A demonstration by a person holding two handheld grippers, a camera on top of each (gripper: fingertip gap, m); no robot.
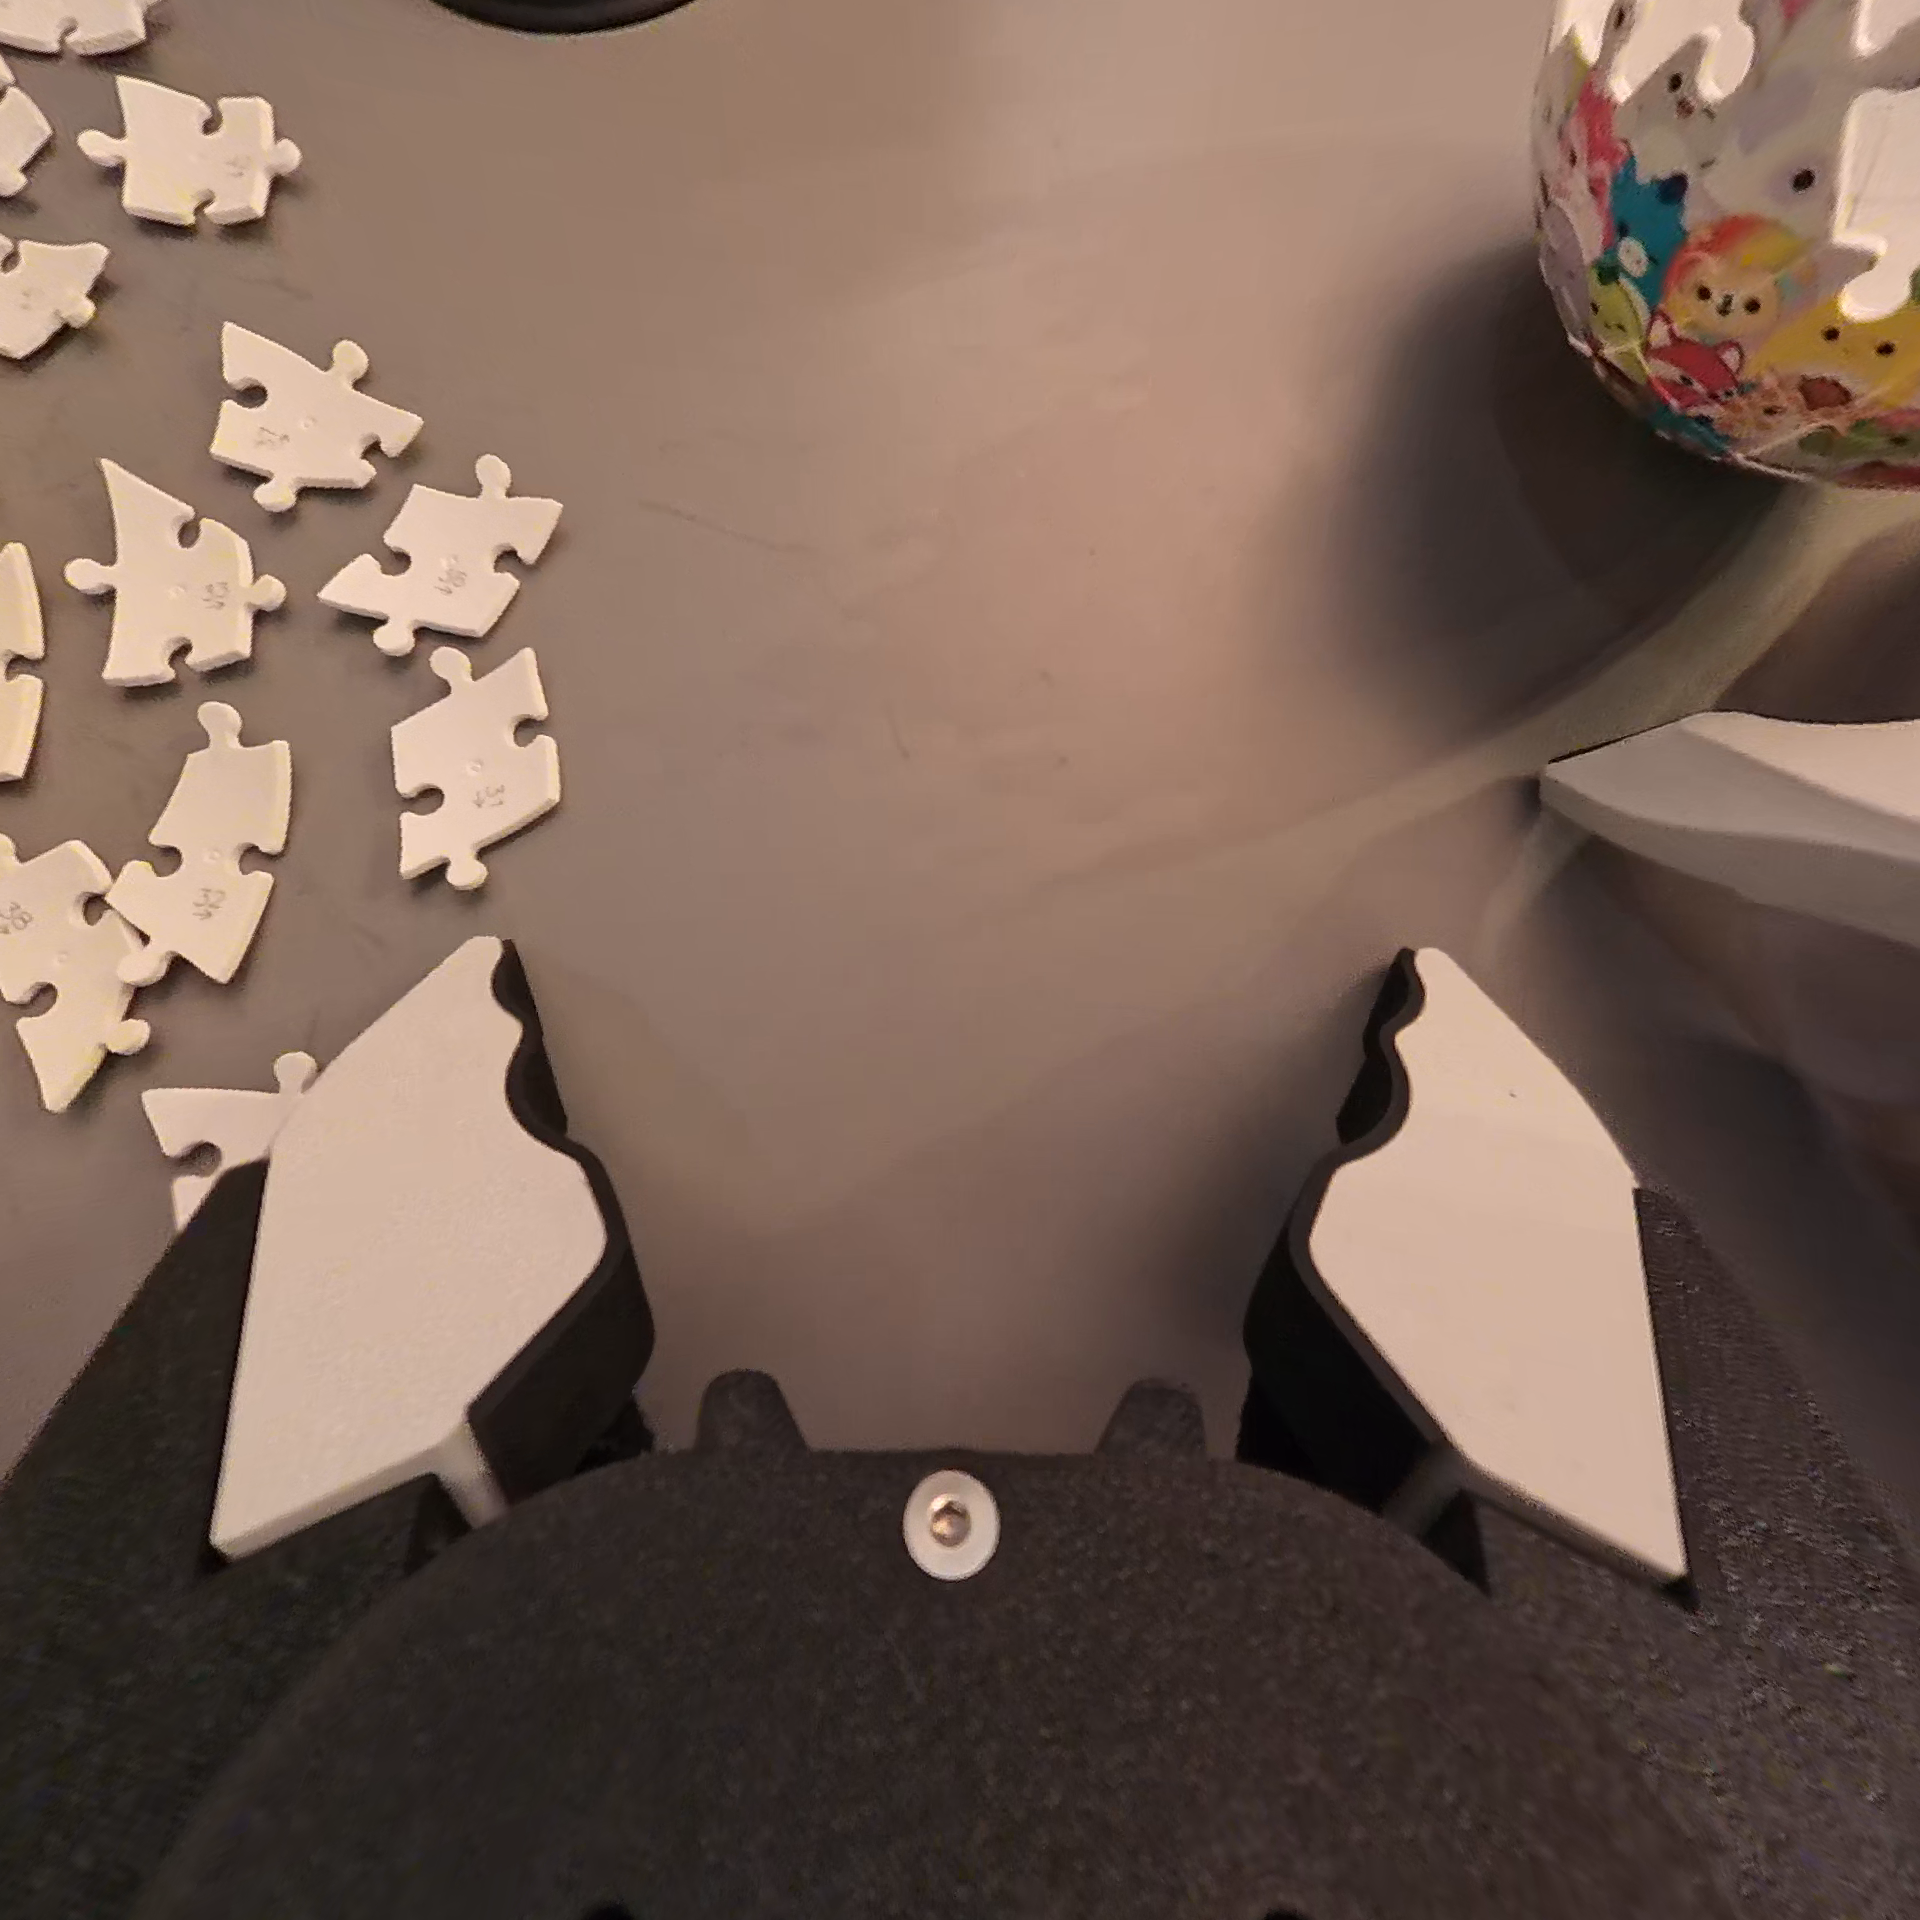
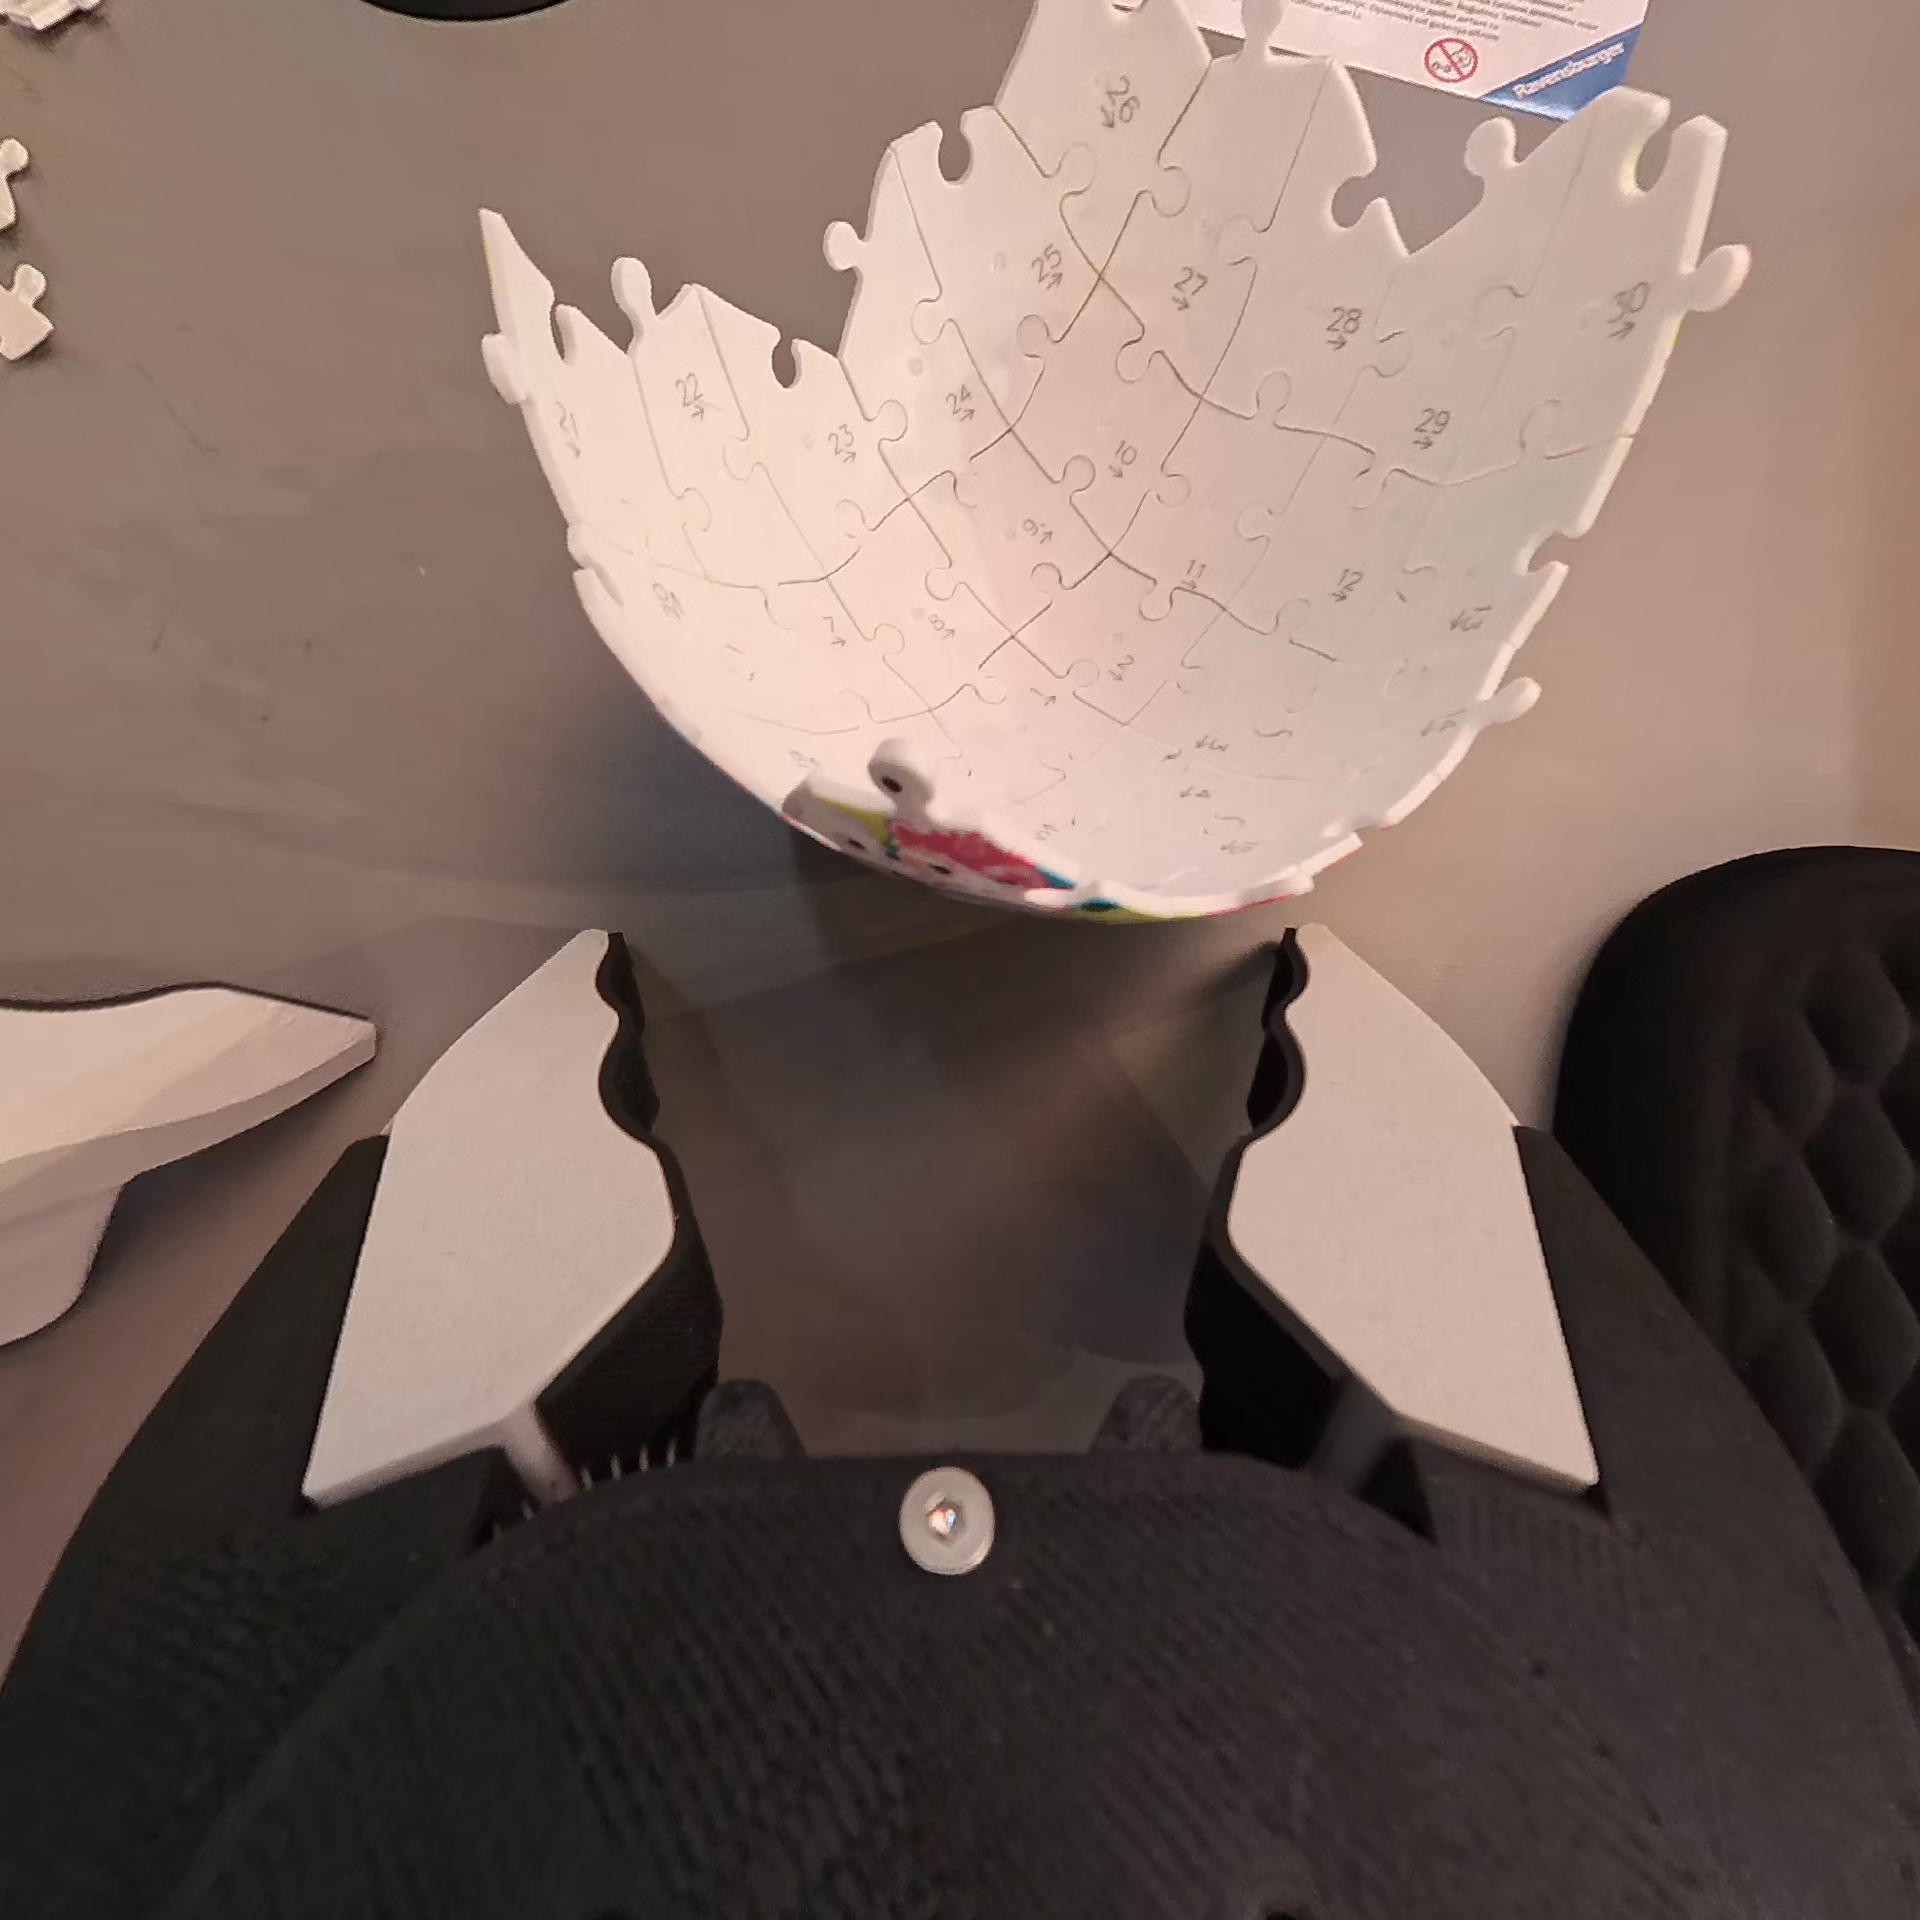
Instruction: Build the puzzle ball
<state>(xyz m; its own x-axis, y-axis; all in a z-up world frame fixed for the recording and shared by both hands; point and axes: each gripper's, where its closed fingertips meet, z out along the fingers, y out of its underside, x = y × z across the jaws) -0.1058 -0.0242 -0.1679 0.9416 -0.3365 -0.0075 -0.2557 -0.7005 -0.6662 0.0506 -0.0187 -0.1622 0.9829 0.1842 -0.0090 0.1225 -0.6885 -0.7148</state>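
Both of your tools are empty and spread wide. The half-built puzzle ball [image 2: 1049, 582] sits on the grey worktop [image 2: 260, 623] directly ahead of your right tool [image 2: 951, 956], just beyond its fingertips, tipped so its open white inside faces you and its jagged rim climbs away toward the far side; only a strip of the coloured outer face shows at the near bottom edge. From your left tool [image 1: 956, 971] the same ball [image 1: 1745, 239] lies well off to the forward right, while the loose pieces [image 1: 312, 416] are scattered white side up to the forward left, the nearest ones just beside and partly under your left finger [image 1: 416, 1226]. So the split looks natural: your left tool is nearer the pieces, your right nearer the shell. Both tools point forward and downward over the worktop, low to its surface, neither touching anything. A printed leaflet [image 2: 1455, 42] lies beyond the ball, and a black quilted pad [image 2: 1766, 1143] sits to the right of your right tool.
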